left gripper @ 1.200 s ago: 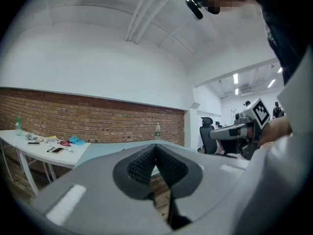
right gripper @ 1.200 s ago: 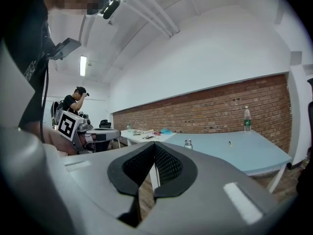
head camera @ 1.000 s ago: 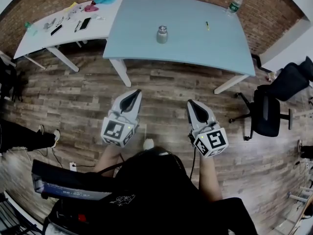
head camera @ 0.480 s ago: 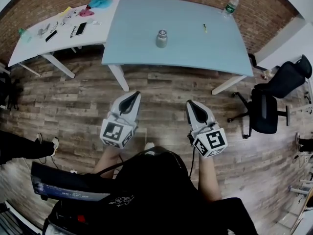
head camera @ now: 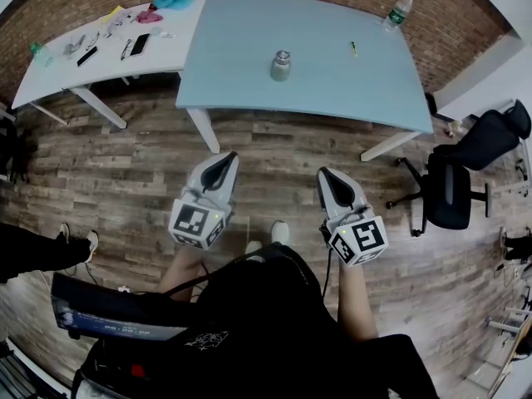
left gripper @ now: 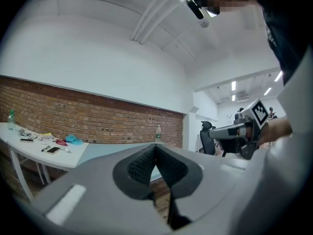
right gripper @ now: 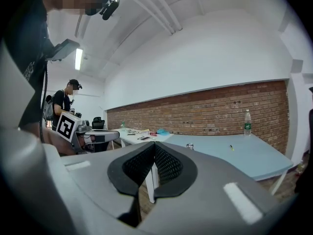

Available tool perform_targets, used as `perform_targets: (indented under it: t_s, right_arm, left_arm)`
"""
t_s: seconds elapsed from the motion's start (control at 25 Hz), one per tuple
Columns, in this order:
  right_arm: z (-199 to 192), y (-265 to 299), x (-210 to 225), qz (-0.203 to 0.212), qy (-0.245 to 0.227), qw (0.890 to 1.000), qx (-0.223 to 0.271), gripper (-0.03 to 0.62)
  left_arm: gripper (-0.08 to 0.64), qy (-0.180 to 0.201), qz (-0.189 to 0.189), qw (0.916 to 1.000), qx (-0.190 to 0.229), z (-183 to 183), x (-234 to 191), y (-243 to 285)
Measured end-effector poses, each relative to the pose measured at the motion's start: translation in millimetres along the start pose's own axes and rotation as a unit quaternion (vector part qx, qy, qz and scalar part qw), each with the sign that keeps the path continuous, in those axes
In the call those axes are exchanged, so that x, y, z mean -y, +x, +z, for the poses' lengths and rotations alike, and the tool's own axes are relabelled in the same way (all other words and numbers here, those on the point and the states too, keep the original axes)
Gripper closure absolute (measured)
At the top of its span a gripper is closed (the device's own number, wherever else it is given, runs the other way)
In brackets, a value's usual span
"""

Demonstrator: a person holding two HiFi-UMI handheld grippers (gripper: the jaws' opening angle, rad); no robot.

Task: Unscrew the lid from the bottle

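Head view, nearest first: you stand on the wooden floor (head camera: 125,173), well back from the work surface, with both tools held out ahead of you at about the same height. The left gripper (head camera: 229,157) has its jaws fully together, pads meeting, with nothing between them; its own view confirms this. The right gripper (head camera: 324,174) is likewise closed tight on nothing, as the right gripper view shows.

Beyond the tools lies bare floor, then the near edge of the blue table (head camera: 332,90). The small metal bottle (head camera: 281,65) stands upright near the table's middle, lid on, clear of everything else. I judge this to be the task item, though a plastic water bottle (head camera: 401,7) also stands at the far right corner by the brick wall, and a pen (head camera: 354,47) lies between the two. A cluttered white table (head camera: 50,69) adjoins on the left; an office chair (head camera: 453,194) sits off to the right.

Assessment: the task is at approach only; no contact has been made and the lid is untouched. The next move calls for closing in on the table, parting both sets of jaws, then bracing the body with one tool and taking the lid with the other.
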State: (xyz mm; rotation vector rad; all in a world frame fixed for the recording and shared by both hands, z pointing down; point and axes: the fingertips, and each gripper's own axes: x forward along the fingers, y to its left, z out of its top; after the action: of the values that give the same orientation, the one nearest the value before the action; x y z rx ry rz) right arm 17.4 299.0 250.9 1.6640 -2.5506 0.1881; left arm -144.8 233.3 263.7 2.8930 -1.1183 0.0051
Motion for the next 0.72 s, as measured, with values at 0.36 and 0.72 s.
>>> perform_targets:
  t_s: [0.36,0.72]
  right_arm:
    - [2.8,11.6,3.6,0.017,0.006,1.000,0.001,0.591]
    - [7.4,60.1,26.4,0.040,0.009,0.999,-0.008,0.590]
  left_arm:
    - [0.560,0.003,0.014,0.9999,-0.003,3.8,-7.0,3.8]
    - [0.560,0.001,0.031,0.9995,-0.012,6.8,-37.3,37.5]
